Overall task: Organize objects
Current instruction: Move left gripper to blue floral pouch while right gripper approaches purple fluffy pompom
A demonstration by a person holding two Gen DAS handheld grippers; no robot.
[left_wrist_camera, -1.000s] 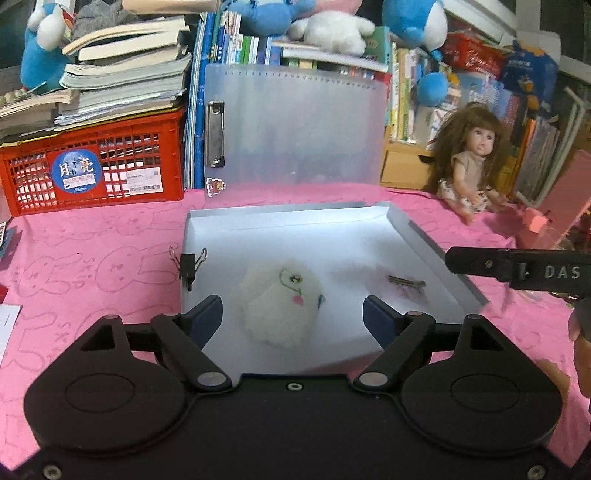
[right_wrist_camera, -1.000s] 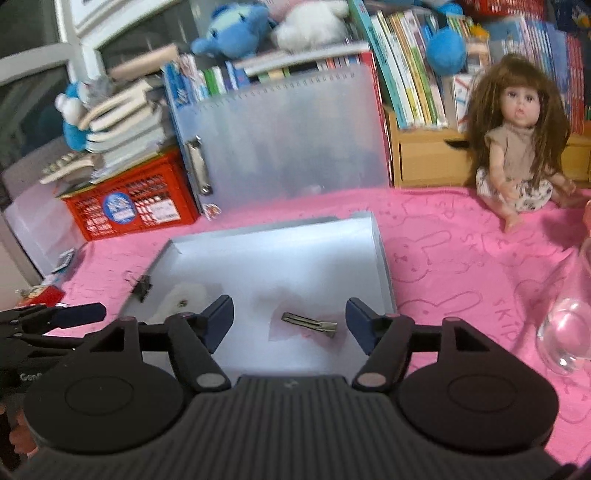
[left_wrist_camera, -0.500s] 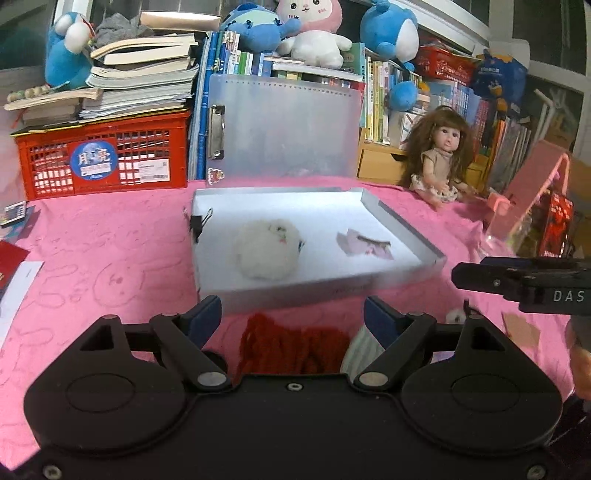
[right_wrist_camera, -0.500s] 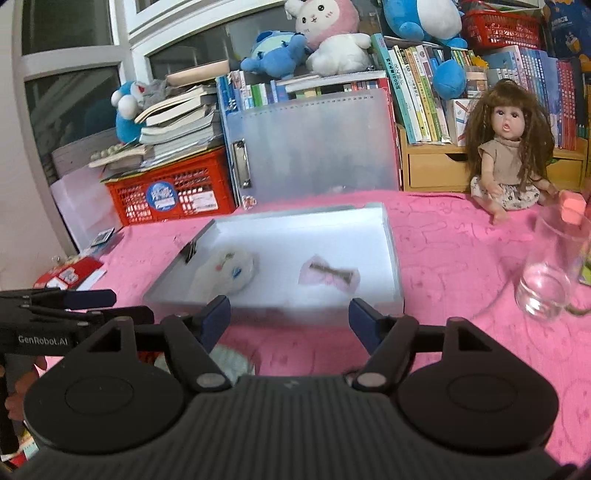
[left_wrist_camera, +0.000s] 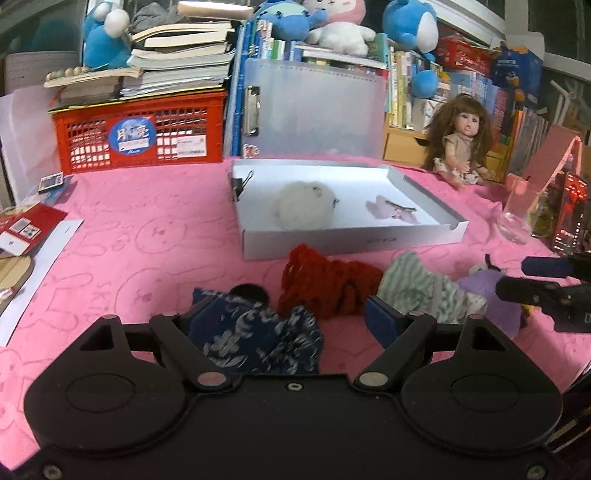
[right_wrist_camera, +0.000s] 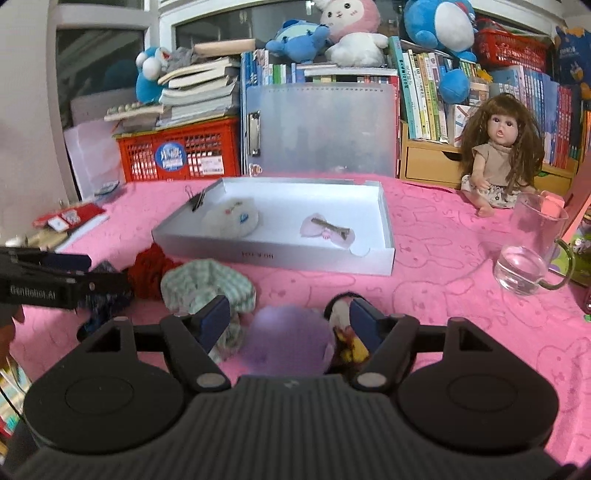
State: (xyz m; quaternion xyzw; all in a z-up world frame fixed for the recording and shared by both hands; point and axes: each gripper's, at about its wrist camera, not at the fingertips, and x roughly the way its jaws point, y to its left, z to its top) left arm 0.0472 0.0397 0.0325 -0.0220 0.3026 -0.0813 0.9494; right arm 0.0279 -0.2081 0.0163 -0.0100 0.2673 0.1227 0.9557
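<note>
Tray [left_wrist_camera: 351,242]: two items; four scrunchies outside; both tongs spread, empty.

Tabletop [right_wrist_camera: 443,236] covered in pink cloth with an embossed rabbit pattern. Behind it, a crowded row of upright books [right_wrist_camera: 424,88], soft toys [right_wrist_camera: 354,33] on top. Red crate [left_wrist_camera: 140,133] at left rear bears a stack of books [left_wrist_camera: 181,62]. Small wooden drawer unit [right_wrist_camera: 432,162] under the books at right. Window frames [right_wrist_camera: 110,22] at upper left, panes dark. Indoor light, even.
</note>
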